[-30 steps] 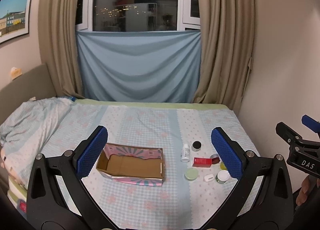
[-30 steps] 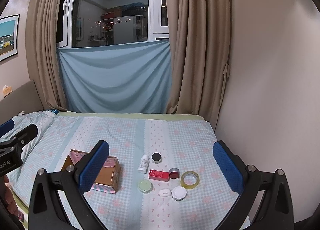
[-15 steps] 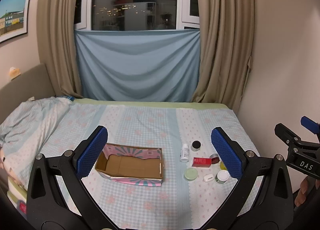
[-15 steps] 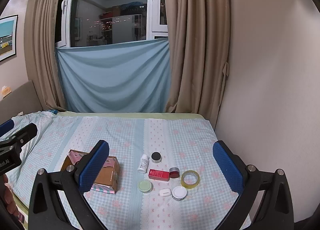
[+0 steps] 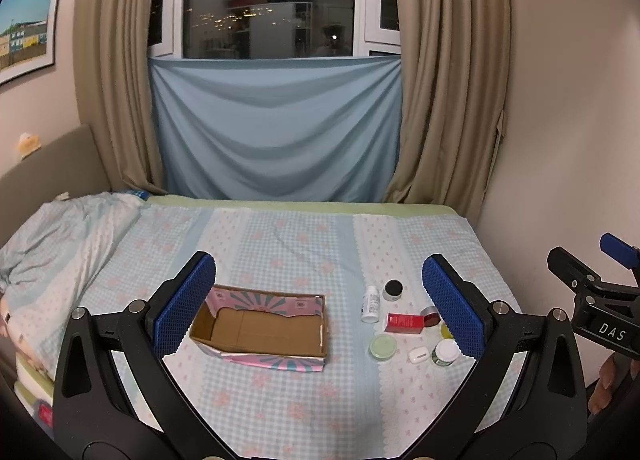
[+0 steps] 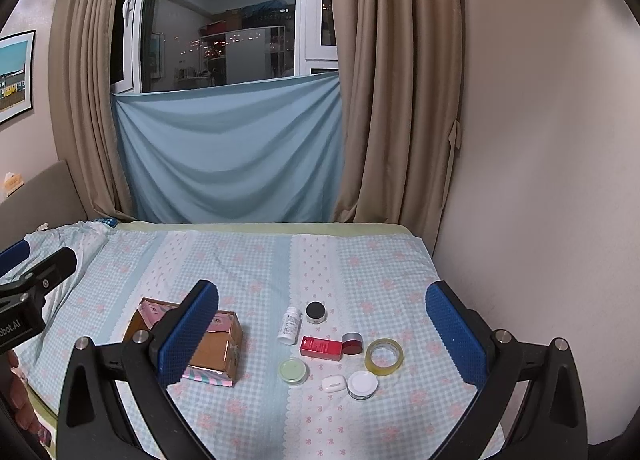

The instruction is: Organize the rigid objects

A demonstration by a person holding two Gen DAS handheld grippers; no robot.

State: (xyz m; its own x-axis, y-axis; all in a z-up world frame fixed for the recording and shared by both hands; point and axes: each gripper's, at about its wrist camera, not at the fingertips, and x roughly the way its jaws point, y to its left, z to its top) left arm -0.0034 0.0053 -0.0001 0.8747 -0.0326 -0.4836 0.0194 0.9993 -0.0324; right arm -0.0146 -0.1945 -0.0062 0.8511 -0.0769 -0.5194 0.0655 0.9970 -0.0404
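An open cardboard box [image 5: 262,330] [image 6: 218,344] with pink and teal sides lies on the bed, nothing inside it. To its right sits a cluster of small items: a white bottle [image 6: 289,326], a black-lidded jar [image 6: 315,312], a red box [image 6: 321,347], a red-capped jar [image 6: 352,343], a tape roll [image 6: 384,356], a green lid [image 6: 293,370], a white earbud case [image 6: 333,383] and a white-lidded jar [image 6: 362,384]. My left gripper [image 5: 318,306] hangs open above the box. My right gripper [image 6: 322,334] is open above the cluster. Neither touches anything.
The bed [image 5: 280,236] has a checked blue sheet, with a rumpled quilt [image 5: 60,236] at the left. A beige wall [image 6: 540,179] borders the bed's right side. Curtains and a draped blue cloth [image 5: 276,131] stand behind the bed.
Both grippers have drifted very slightly; the scene sits marginally lower in the views. No object has moved and both stay open.
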